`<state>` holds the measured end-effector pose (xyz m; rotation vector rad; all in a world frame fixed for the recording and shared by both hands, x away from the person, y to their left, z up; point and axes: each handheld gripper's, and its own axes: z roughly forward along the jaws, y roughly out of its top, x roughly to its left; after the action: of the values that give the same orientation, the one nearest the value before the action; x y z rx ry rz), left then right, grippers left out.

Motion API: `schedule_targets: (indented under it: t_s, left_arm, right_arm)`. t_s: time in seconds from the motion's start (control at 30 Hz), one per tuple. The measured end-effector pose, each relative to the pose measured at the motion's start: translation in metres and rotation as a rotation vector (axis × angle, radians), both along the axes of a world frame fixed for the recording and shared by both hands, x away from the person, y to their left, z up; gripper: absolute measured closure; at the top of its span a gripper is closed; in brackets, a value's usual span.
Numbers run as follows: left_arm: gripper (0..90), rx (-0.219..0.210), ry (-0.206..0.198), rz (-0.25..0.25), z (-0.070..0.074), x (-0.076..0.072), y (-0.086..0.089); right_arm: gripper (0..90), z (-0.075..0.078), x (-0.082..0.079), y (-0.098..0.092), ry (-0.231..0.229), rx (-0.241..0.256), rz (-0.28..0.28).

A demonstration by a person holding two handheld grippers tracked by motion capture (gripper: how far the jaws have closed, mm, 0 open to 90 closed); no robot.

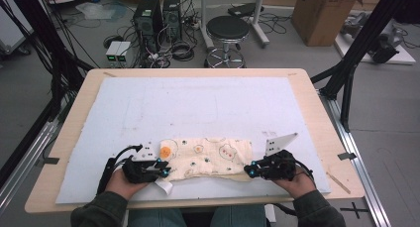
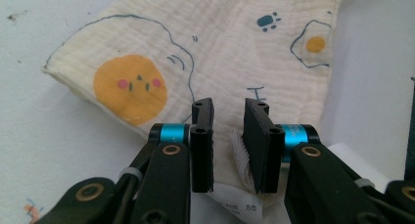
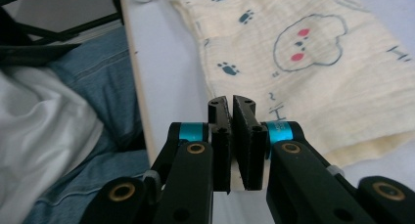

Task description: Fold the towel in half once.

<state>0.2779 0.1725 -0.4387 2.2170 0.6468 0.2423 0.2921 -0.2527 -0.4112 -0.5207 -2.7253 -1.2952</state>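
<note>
A cream printed cloth (image 1: 208,158) lies folded in a long strip at the near middle of the white mat (image 1: 198,103). At its left end the left gripper (image 1: 166,168) sits over the cloth's edge, jaws parted a little, the cloth's frayed hem and white label (image 2: 235,204) between them, not clamped. At the right end, the right gripper (image 1: 250,169) has its jaws nearly together, pinching the cloth's edge.
</note>
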Motion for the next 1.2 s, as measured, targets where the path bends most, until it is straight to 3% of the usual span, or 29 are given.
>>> schedule_targets:
  t_s: [0.03,0.1,0.17,0.23,0.37,0.4,0.5,0.67,0.83,0.87,0.97,1.07,1.2]
  left_arm:
    - [73.1,0.0,0.0,0.0,0.0,0.0,0.0]
    - [72.6,-0.004,0.002,0.001,0.0,0.0,0.0]
    - [69.7,-0.006,0.001,0.0,0.0,0.0,0.0]
    - [66.7,-0.008,-0.005,0.002,0.002,0.0,0.002]
    - [61.3,-0.06,-0.025,0.007,0.01,-0.003,0.006]
    - [59.8,-0.095,-0.044,0.009,0.015,-0.004,0.007]
    - [53.9,-0.121,-0.067,0.021,0.021,-0.003,0.006]
    - [53.7,-0.146,-0.069,0.035,0.028,0.007,-0.006]
    - [63.8,-0.172,-0.06,0.049,0.029,0.017,-0.015]
    - [67.9,-0.173,-0.052,0.054,0.029,0.02,-0.017]
    - [79.5,-0.17,-0.036,0.059,0.03,0.028,-0.024]
    - [88.1,-0.165,-0.028,0.059,0.03,0.036,-0.03]
    - [89.5,-0.183,-0.005,0.078,0.026,0.046,-0.033]
  right_arm:
    - [86.0,0.0,0.0,0.0,0.0,0.0,0.0]
    - [84.0,-0.008,-0.001,0.003,0.047,-0.03,0.034]
    - [78.8,-0.016,-0.001,0.005,0.064,-0.084,0.039]
    - [74.8,-0.019,0.001,0.007,0.084,-0.085,0.041]
    - [66.8,-0.01,0.006,0.004,0.074,-0.007,0.021]
    - [66.5,-0.007,0.007,0.003,0.075,0.011,0.012]
    - [64.9,0.0,0.015,0.006,0.062,0.043,-0.016]
    - [70.3,0.005,0.031,0.022,0.032,0.046,-0.069]
    - [76.5,0.007,0.047,0.027,0.059,0.107,-0.126]
    - [80.4,0.008,0.054,0.029,0.078,0.134,-0.142]
    - [85.7,0.01,0.063,0.033,0.088,0.149,-0.171]
    - [89.4,0.011,0.068,0.038,0.091,0.145,-0.179]
    - [89.4,0.008,0.078,0.057,0.12,0.121,-0.178]
